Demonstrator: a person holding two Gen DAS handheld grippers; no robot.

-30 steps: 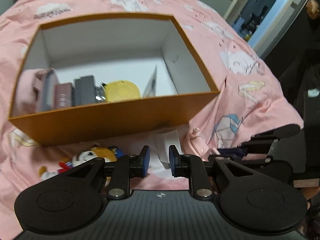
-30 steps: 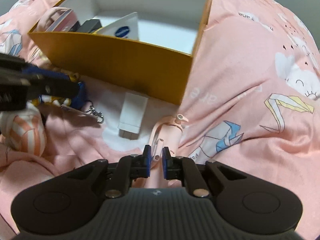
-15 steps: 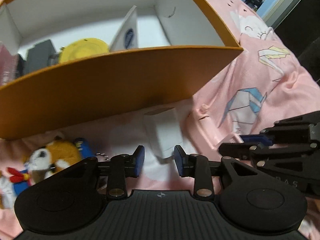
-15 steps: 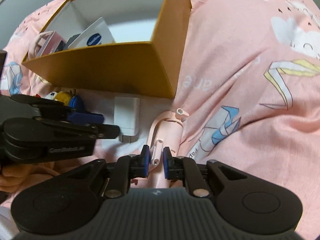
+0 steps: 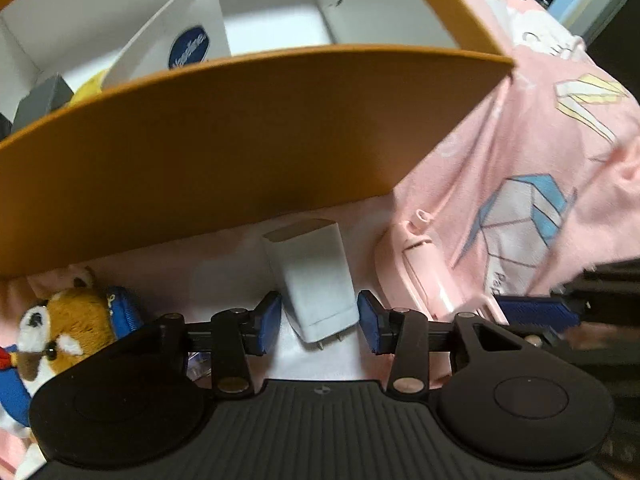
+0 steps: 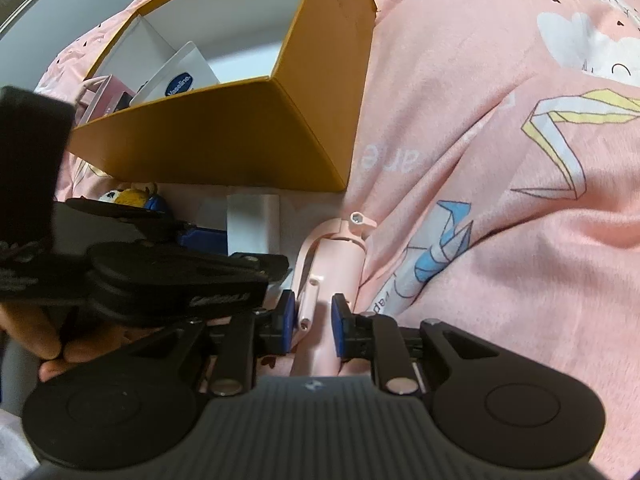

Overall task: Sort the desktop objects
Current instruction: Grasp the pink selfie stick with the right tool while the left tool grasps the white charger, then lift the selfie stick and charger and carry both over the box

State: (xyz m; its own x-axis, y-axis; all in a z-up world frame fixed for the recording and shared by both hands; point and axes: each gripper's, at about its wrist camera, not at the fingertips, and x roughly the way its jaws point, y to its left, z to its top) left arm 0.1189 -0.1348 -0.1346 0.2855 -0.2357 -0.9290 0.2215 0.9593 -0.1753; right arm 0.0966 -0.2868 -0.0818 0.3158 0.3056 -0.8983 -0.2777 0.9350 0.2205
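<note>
Together we straddle items to lift: our left gripper (image 5: 318, 322) opening around the white charger (image 5: 314, 280), our right gripper (image 6: 312, 322) opening narrowly around the pink tool (image 6: 332, 268).

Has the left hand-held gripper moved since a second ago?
Yes. The left hand-held gripper dropped toward the bedspread, closing on the orange box; its opening jaws now straddle the white charger.

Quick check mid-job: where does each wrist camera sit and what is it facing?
Left wrist: behind the left hand-held gripper, jaws opening astride the white charger; orange box beyond.
Right wrist: behind the right hand-held gripper, jaws opening around the pink device; fingers at left.
Shared: charger, device, box, plush toy.
</note>
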